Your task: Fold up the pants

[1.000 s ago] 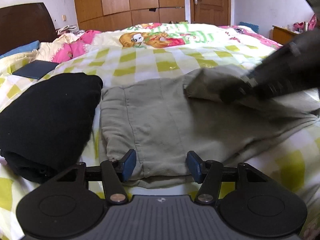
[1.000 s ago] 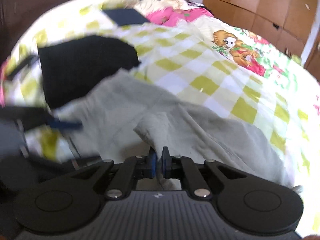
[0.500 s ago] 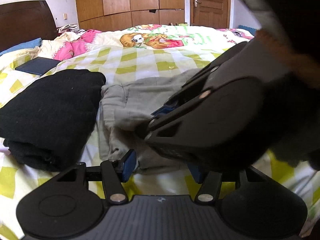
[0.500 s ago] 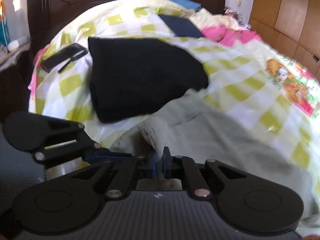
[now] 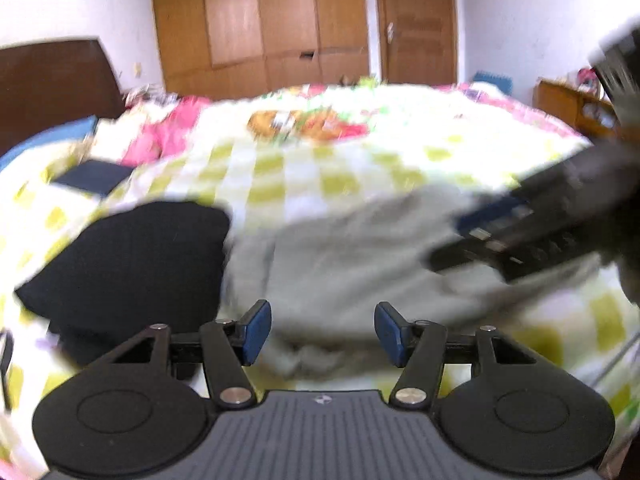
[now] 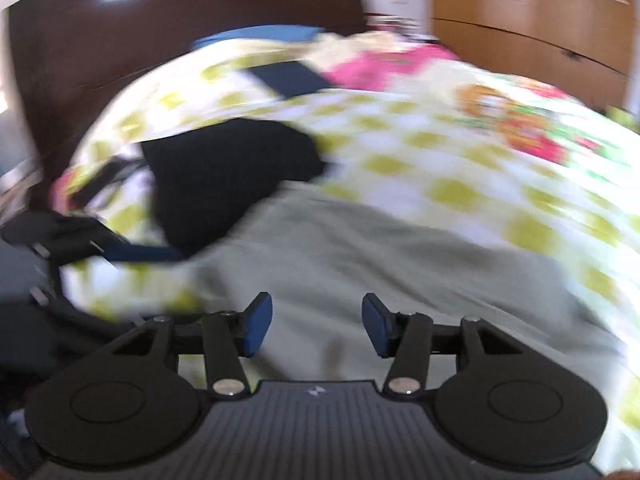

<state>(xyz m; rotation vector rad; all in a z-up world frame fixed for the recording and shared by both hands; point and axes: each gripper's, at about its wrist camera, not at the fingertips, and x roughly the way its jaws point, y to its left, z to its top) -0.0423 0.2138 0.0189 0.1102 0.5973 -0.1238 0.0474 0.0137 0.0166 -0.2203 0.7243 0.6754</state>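
the grey-green pants (image 5: 340, 256) lie folded on the checked bedspread (image 5: 280, 168), and their left edge touches a folded black garment (image 5: 128, 256). the left gripper (image 5: 322, 330) hovers over the near edge of the pants, its jaws apart and holding nothing. the right gripper (image 6: 316, 330) is over the pants too; its jaws are opening, with only flat cloth under them and nothing pinched. beyond the black garment, further from the pants, a dark blue flat thing (image 5: 92, 178) lies on the bedspread. both views are blurred.
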